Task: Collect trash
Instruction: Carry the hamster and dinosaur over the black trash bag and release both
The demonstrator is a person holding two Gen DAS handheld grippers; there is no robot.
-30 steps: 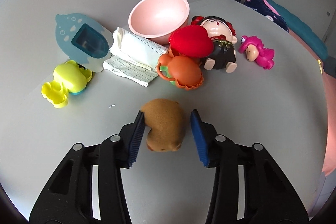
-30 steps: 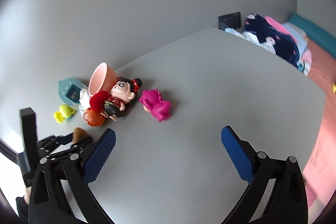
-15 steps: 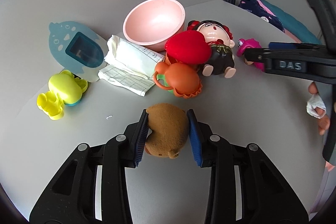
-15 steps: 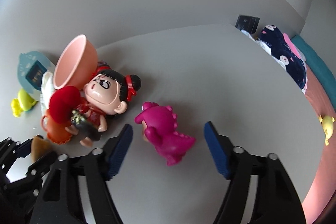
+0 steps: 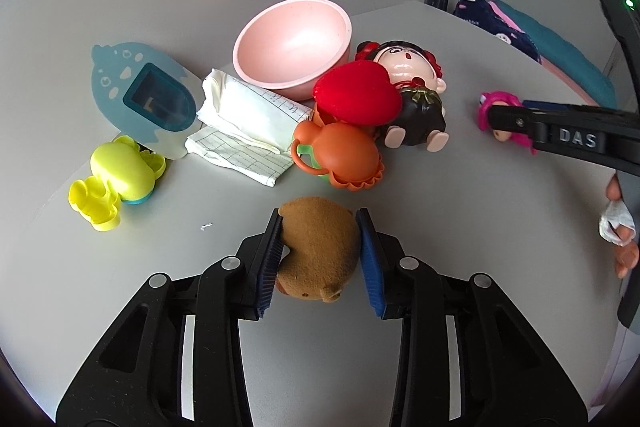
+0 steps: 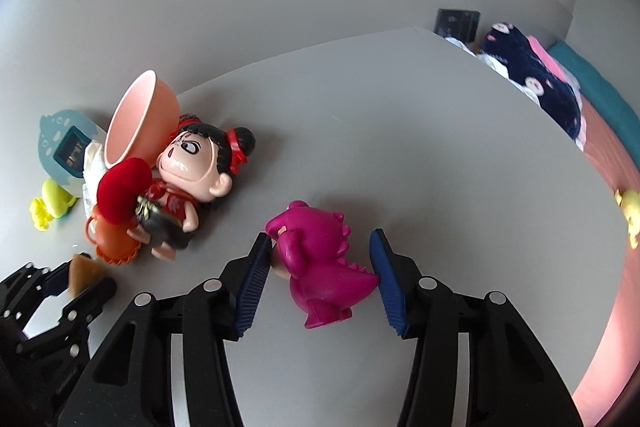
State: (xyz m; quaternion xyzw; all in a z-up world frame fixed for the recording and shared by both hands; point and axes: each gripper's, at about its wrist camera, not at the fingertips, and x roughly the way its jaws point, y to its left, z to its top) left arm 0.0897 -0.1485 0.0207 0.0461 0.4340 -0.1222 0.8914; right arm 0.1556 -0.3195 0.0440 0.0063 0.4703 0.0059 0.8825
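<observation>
My left gripper (image 5: 320, 263) is shut on a brown plush toy (image 5: 318, 251) at the near side of the grey table (image 5: 460, 195). My right gripper (image 6: 320, 275) is open around a magenta dinosaur toy (image 6: 320, 267); the left pad touches its head, the right pad stands just clear of its tail. A pink bowl (image 5: 292, 47) stands tilted at the back, with a doll (image 5: 408, 87), a red heart (image 5: 356, 95), an orange toy (image 5: 340, 155) and a folded white cloth (image 5: 248, 123) beside it.
A blue card toy (image 5: 144, 95) and a yellow-green toy (image 5: 116, 175) lie at the left. A bed with dark and pink bedding (image 6: 560, 99) lies past the table's right edge. A wall stands behind the table.
My left gripper closed on the brown plush toy. My right gripper moved down and forward to the magenta dinosaur and narrowed around it.
</observation>
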